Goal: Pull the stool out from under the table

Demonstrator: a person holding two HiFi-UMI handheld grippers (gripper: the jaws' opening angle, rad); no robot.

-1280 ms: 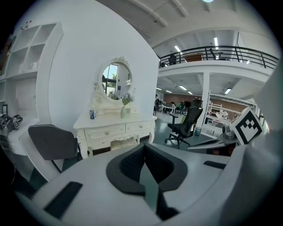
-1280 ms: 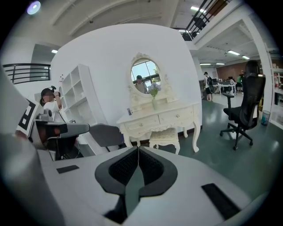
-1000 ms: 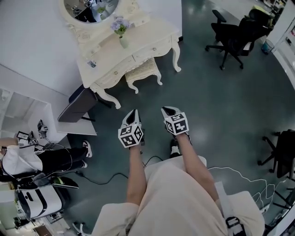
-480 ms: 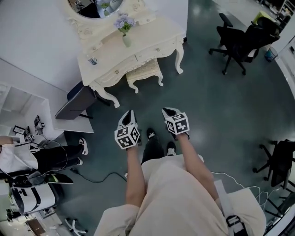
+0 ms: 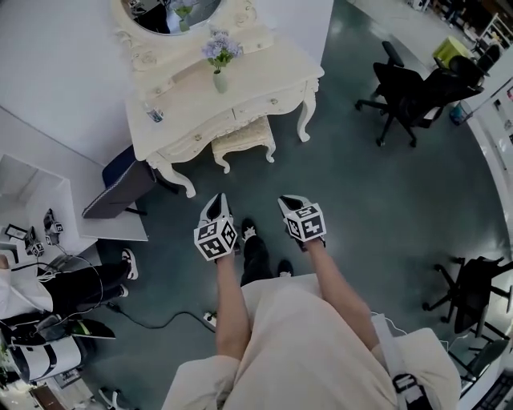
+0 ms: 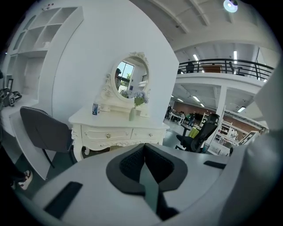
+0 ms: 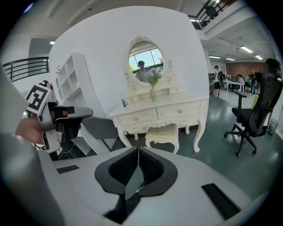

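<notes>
Cream stool [image 5: 244, 136] on the dark floor [image 5: 361, 200], pushed partway under the front of the cream dressing table [image 5: 268, 76], between the carved front legs, with the near part of the seat out in the open. Well apart from both grippers: far beyond the fingertips and roughly midway between the two lines of aim. In the right gripper view, just right of straight ahead, below the table's drawers.

Left gripper [image 5: 216, 198]: fingers pressed together pad to pad, pinching nothing, pointed toward the table's left end. Right gripper [image 5: 287, 202]: fingers likewise shut tight on nothing, pointed toward the right end. Both held out on bare forearms, side by side, above the wearer's dark shoes [image 5: 248, 231].

On the tabletop, a pale vase [image 5: 220, 80] of lilac flowers near the middle and a small container [image 5: 152, 114] toward the left. At the far edge, an oval mirror [image 5: 168, 12] in an ornate frame.

Left of the table, a grey chair [image 5: 120, 184] just beside the left legs, then white shelving [image 5: 32, 192]. Far right, a black office chair [image 5: 409, 88]. Near right, a second black chair [image 5: 473, 288]. Near left, another person's dark-trousered leg [image 5: 84, 282].
</notes>
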